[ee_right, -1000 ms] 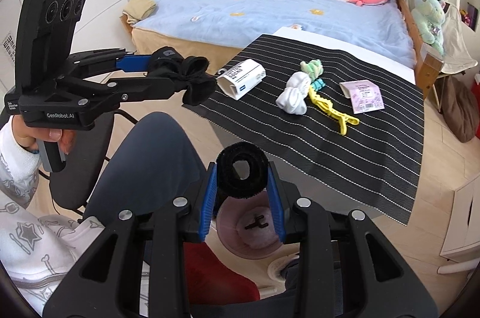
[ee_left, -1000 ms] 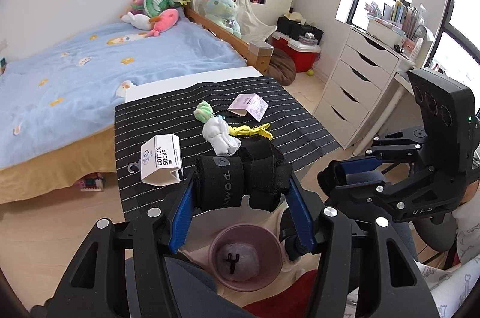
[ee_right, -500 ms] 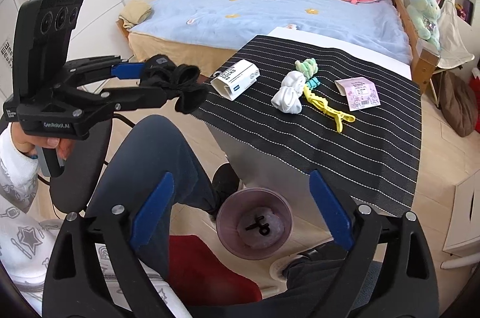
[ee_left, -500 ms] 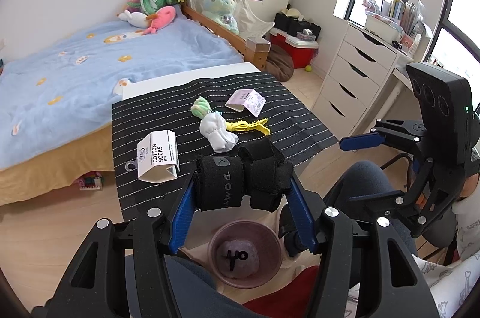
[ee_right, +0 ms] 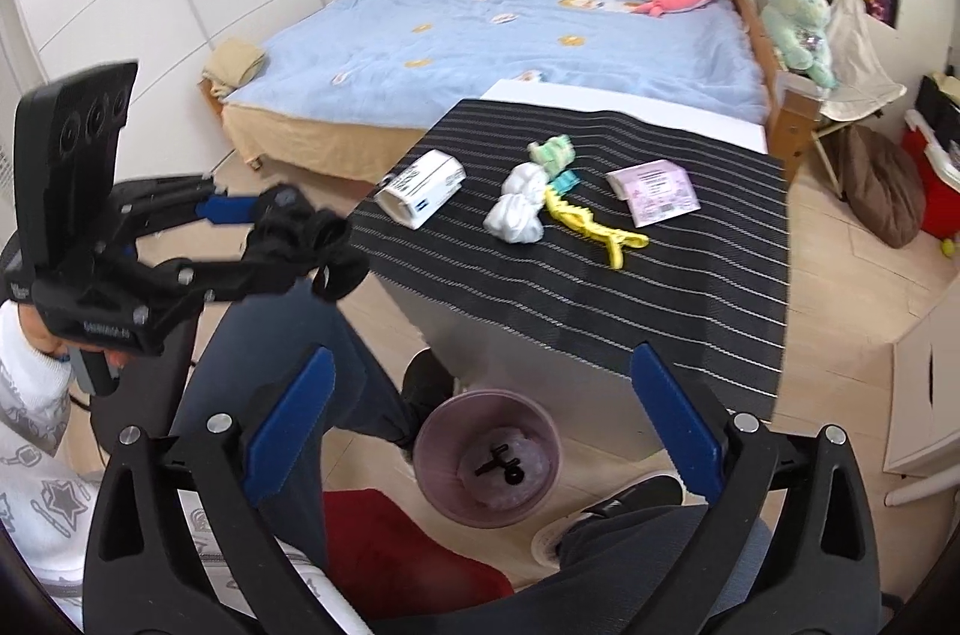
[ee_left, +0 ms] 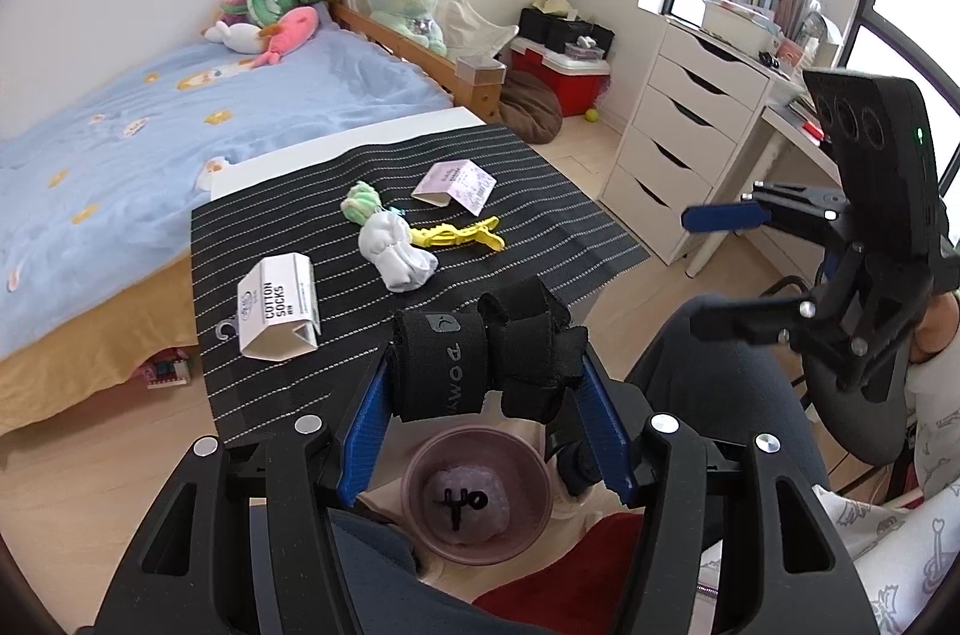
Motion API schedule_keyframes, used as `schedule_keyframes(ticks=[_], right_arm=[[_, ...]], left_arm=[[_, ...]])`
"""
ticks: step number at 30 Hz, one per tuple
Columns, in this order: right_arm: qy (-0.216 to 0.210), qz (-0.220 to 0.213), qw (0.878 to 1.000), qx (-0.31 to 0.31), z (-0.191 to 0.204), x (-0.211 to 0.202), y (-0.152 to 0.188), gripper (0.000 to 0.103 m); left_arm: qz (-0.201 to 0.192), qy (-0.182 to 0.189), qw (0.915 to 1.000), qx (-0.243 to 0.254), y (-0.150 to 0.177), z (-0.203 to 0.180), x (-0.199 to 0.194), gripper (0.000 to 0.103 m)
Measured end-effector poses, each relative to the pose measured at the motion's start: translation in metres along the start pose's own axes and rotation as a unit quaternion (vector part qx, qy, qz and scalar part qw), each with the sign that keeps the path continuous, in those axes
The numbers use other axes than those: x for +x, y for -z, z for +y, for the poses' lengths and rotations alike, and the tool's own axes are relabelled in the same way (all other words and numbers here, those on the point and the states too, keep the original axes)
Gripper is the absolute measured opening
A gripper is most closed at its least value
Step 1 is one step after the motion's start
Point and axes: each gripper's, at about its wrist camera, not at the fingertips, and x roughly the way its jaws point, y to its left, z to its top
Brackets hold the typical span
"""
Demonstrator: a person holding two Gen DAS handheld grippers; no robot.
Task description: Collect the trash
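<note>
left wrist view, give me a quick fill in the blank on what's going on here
The left gripper is shut on a ____ sock bundle.
The right gripper has its jaws ____.
The pink bin stands on the ____.
The sock packaging reads "COTTON ____".

Missing words: black; open; floor; SOCKS

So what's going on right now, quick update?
Left gripper shut on black wrist brace, above pink bin. Right gripper open, empty. Nothing in the way.

white carton point(ee_left: 277, 309): "COTTON SOCKS" | black wrap point(ee_left: 474, 356): "DOMY", partly hidden | pink card point(ee_left: 456, 184): print too small to read
</note>
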Motion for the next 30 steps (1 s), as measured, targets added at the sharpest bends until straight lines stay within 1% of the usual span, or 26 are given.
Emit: schedule_keyframes(ticks=[4, 10, 11, 12, 13, 14, 16, 18, 30], right_arm=[[0.011, -0.008, 1.000, 0.011, -0.009, -0.007, 0.000, 0.098], [0.013, -0.014, 1.000, 0.021, -0.017, -0.012, 0.002, 0.098], [0.013, -0.015, 1.000, 0.022, -0.018, -0.013, 0.002, 0.098], [0.012, -0.016, 1.000, 0.024, -0.019, -0.013, 0.002, 0.098], [0.011, -0.016, 0.999, 0.026, -0.020, -0.013, 0.003, 0.098], [0.011, -0.017, 0.999, 0.028, -0.021, -0.014, 0.003, 0.098], [0.010, -0.017, 0.999, 0.029, -0.023, -0.014, 0.003, 0.098], [0.010, -0.016, 0.999, 0.031, -0.023, -0.013, 0.003, 0.098], [0.003, -0.009, 0.999, 0.033, -0.020, -0.004, 0.005, 0.098]], left_arm=[[0.007, 0.004, 0.9999, 0.010, 0.001, -0.007, 0.004, 0.058], [0.019, 0.014, 0.9995, 0.020, 0.001, -0.015, 0.008, 0.059], [0.020, 0.015, 0.9994, 0.023, 0.001, -0.016, 0.009, 0.068], [0.019, 0.017, 0.9994, 0.024, 0.002, -0.016, 0.010, 0.081], [0.018, 0.021, 0.9994, 0.023, 0.003, -0.016, 0.011, 0.087], [0.017, 0.024, 0.9993, 0.021, 0.004, -0.016, 0.012, 0.090], [0.023, 0.025, 0.9992, 0.019, 0.005, -0.016, 0.016, 0.092], [0.023, 0.022, 0.9994, 0.015, 0.006, -0.015, 0.018, 0.095], [0.016, 0.000, 0.9998, -0.008, 0.007, -0.002, 0.015, 0.095]])
